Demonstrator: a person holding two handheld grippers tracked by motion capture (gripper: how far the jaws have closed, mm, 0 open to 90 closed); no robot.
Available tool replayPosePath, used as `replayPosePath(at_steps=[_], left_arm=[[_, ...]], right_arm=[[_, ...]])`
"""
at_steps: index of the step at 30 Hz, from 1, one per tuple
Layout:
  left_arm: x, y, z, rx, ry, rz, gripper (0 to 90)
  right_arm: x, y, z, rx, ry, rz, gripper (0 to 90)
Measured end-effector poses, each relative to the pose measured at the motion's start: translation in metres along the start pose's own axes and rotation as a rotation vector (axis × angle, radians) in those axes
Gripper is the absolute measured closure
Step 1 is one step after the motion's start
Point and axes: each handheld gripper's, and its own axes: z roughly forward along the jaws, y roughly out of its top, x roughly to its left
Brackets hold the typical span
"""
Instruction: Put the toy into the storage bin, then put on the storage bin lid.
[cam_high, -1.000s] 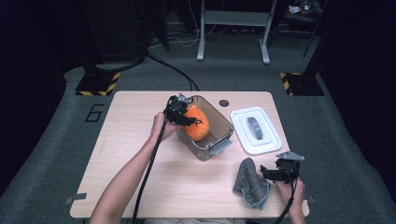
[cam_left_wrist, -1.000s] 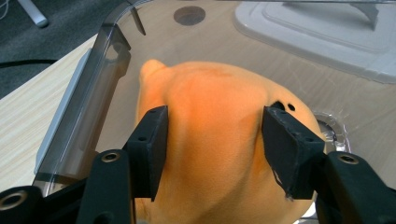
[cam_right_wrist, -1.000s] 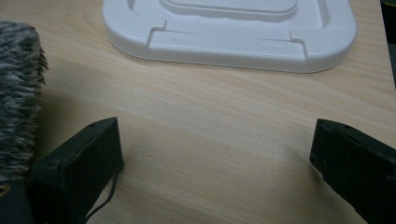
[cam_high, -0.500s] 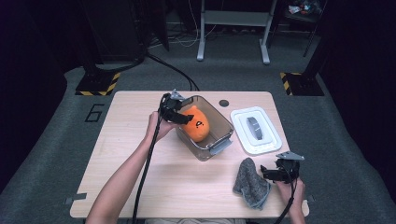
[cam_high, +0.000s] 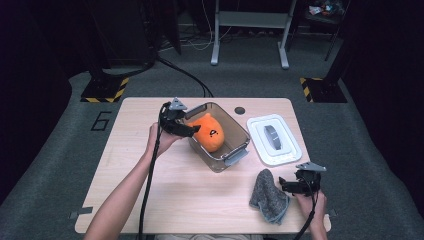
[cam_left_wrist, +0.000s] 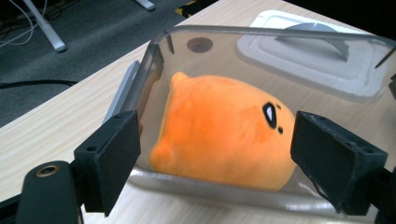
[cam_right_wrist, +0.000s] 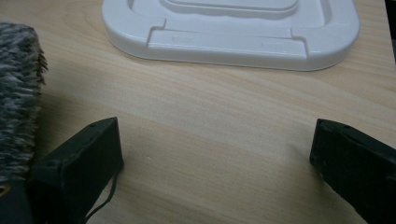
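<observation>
High view: set above the person's side, faced forward and down, far enough to take in the whole wooden table (cam_high: 150, 200) and floor beyond.
Left gripper view: mounted on the left gripper (cam_left_wrist: 215, 154), aimed along its black jaws, very close to the clear container (cam_left_wrist: 154, 60) and orange plush toy (cam_left_wrist: 219, 126).
Right gripper view: mounted on the right gripper (cam_right_wrist: 215, 154), aimed low across the tabletop, close to the white lid (cam_right_wrist: 233, 42) and grey cloth (cam_right_wrist: 16, 93).
Shared, high and left: container (cam_high: 235, 145), plush (cam_high: 210, 132), lid (cam_high: 275, 140).
Shared, high and right: lid, cloth (cam_high: 267, 197).
Shared, both gripper views: lid (cam_left_wrist: 317, 60).
</observation>
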Motion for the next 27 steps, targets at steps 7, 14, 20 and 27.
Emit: replayPosePath(at_steps=[7,14,20,27], left_arm=[[0.005,-0.017,-0.015,-0.018,0.023,-0.019,14.8],[0.009,-0.038,-0.030,-0.031,0.044,-0.039,12.7],[0.013,-0.063,-0.042,-0.024,0.075,-0.056,9.7],[0.014,-0.104,-0.040,0.016,0.109,-0.094,5.8]], right_arm=[[-0.001,0.001,0.001,0.003,0.004,0.002,1.5],[-0.001,0.002,0.001,0.012,0.005,-0.008,1.6],[-0.002,0.004,0.000,0.010,0.011,-0.012,3.0],[-0.009,0.012,-0.005,-0.004,0.013,-0.018,3.5]])
